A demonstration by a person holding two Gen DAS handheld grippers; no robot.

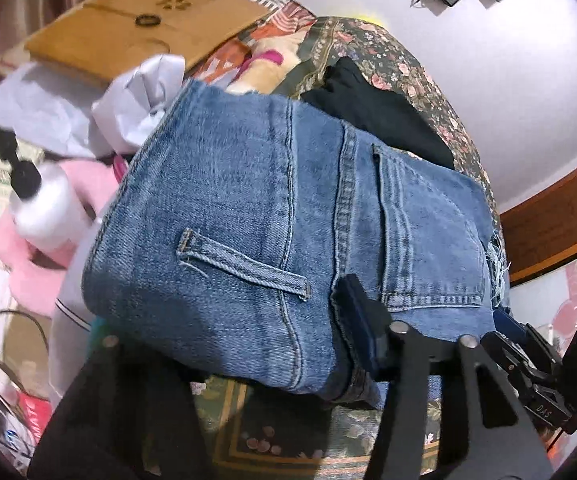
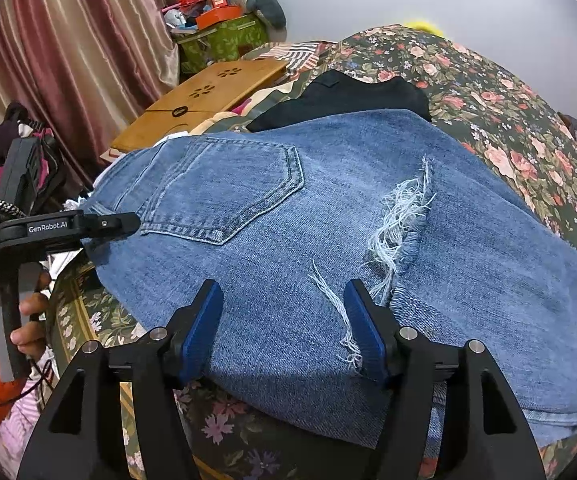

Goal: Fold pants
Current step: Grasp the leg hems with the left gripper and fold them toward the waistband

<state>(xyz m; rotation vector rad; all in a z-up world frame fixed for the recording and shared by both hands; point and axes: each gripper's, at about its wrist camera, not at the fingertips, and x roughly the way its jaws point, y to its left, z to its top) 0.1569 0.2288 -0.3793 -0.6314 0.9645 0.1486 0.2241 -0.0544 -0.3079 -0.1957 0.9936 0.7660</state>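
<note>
Right up close in the right wrist view, the right gripper (image 2: 284, 328) is sitting with its blue pads apart, one on each side of a strip of denim near the frayed threads, and they don't look like they're pinching anything, so I'm calling it open and just hovering over or resting on the near edge, probably to keep the stack steady. Over on the left, the left gripper (image 2: 104, 222) is reaching in at the waistband side with a person's hand (image 2: 12, 304) wrapped around its handle; from its own camera only one blue pad (image 1: 362, 330) is showing against the seam by the pocket, the other finger is lost in the dark foreground, so I can't tell if it's actually clamping the fabric or just touching it. My guess is it's getting set to grab that end for the next fold. The jeans (image 2: 328, 216) are lying folded into a chunky rectangle on the floral bedspread (image 2: 508, 92), back pocket (image 2: 224, 188) facing up, belt loop (image 1: 244, 264) showing, with a ripped, stringy tear (image 2: 400, 216) in the middle. They're looking mid-blue, thick and fairly neat already. Just behind them a black garment (image 2: 352, 96) is lying flat, and further back a wooden lap tray (image 2: 208, 96), a green box (image 2: 224, 40) of clutter and a striped curtain (image 2: 68, 40) are filling the background
</note>
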